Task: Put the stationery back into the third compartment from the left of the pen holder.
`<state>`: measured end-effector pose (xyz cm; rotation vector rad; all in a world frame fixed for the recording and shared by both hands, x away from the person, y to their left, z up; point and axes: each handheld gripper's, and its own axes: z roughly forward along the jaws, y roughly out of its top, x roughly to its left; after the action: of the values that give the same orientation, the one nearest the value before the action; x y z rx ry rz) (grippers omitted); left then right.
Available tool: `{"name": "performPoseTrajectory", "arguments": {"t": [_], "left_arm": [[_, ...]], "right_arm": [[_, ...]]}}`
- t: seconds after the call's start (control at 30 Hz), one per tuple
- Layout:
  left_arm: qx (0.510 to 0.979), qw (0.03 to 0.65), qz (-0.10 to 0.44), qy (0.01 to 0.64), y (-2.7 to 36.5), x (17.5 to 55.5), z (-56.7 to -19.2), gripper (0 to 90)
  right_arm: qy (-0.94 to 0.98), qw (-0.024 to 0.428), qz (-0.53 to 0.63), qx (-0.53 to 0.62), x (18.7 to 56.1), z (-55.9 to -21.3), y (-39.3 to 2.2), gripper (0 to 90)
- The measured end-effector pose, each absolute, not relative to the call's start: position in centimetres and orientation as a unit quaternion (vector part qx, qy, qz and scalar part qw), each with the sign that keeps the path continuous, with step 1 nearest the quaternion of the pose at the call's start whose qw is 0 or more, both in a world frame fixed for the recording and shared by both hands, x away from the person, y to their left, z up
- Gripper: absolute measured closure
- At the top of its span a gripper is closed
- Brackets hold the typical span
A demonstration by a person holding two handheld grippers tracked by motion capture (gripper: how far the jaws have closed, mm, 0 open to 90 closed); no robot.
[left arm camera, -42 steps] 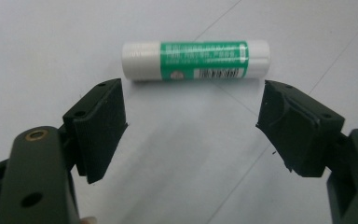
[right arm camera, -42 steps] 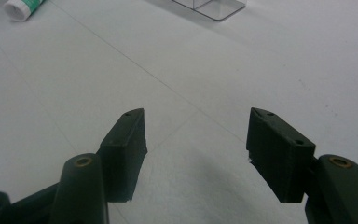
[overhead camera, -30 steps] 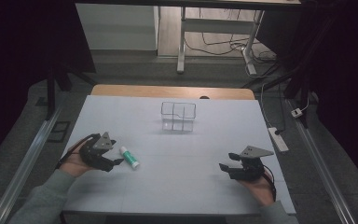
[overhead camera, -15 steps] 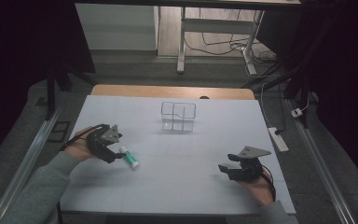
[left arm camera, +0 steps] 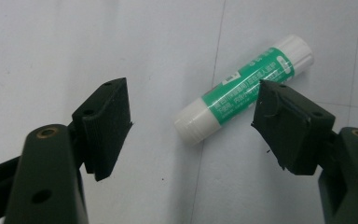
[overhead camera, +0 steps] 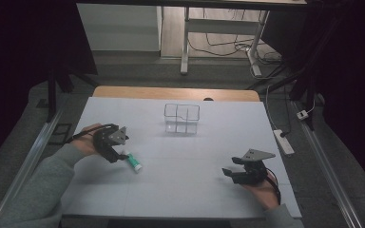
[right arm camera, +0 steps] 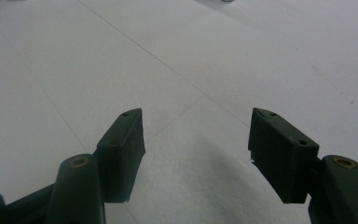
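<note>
Left gripper (left arm camera: 191,116) released above the glue stick (left arm camera: 242,88); right gripper (right arm camera: 196,140) released, empty.

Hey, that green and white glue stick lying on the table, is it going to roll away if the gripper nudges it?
Probably, yes. The glue stick is a smooth cylinder lying on its side on the flat white table, so a sideways nudge would likely roll it. It looks like rigid plastic, so the open left gripper should be able to pinch it without crushing it.

My left tool (left arm camera: 193,121) has matt black plastic pads with ribbed faces. The glue stick (left arm camera: 244,86) before it is smooth plastic, white with a glossy green label. The surface (overhead camera: 180,190) looks matt white, its far edge bare wood. The wire basket (overhead camera: 182,118) is thin metal.
</note>
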<state>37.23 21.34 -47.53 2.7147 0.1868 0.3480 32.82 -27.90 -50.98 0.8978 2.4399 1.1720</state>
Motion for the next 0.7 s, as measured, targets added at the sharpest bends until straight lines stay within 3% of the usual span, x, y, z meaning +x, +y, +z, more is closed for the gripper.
{"name": "performPoseTrajectory", "arguments": {"t": [0.7], "left_arm": [[0.986,0.139,0.088,-0.025,20.1,38.9,-48.9,30.8]], "right_arm": [[0.845,0.144,0.394,0.331,33.1,-51.2,-28.1,34.5]]}}
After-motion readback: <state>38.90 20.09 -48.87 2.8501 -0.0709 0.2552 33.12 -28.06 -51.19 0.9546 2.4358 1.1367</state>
